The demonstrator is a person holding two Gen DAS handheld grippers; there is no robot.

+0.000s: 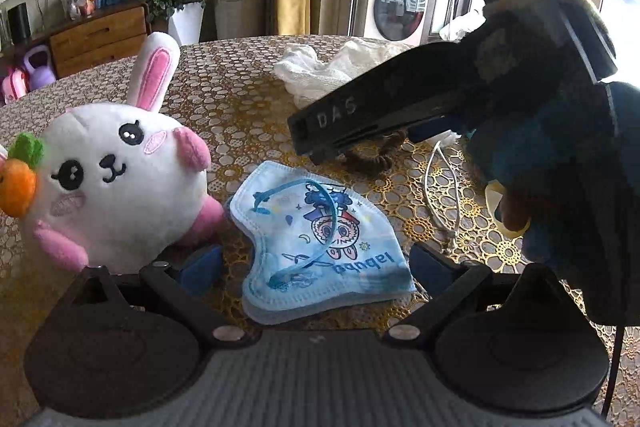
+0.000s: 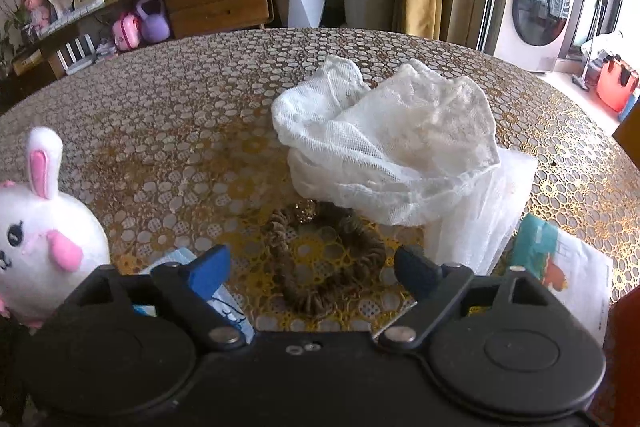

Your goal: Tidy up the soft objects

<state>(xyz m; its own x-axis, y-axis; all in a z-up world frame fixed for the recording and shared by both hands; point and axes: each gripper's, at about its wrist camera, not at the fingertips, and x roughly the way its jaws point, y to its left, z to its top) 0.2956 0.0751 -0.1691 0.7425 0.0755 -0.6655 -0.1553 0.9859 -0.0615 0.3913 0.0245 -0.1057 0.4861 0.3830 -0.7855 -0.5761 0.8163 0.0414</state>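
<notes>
Step in hand, as judged: approach to pick up, nothing yet grasped.

Right gripper (image 2: 308, 267): fingers stand wide and empty. The brown scrunchie (image 2: 326, 259) lies flat on the surface (image 2: 180, 115) between and just beyond the fingertips, at 12 o'clock from the gripper. No pad touches it.

Left gripper (image 1: 316, 267): fingers likewise wide and empty, straddling the blue printed face mask (image 1: 320, 239), which lies flat on the surface with its ear loop on top. The pads do not press on it.

Other soft items: white rabbit plush (image 1: 116, 179) at 10 o'clock from the left gripper, just beside the mask; white mesh cloth (image 2: 396, 147) at 1 o'clock from the right gripper, its edge touching or overlapping the scrunchie; a printed packet (image 2: 568, 267) at 3 o'clock.

Next move, as judged: lower the right fingers around one side of the scrunchie ring and close. Risk: snagging the mesh cloth.
</notes>
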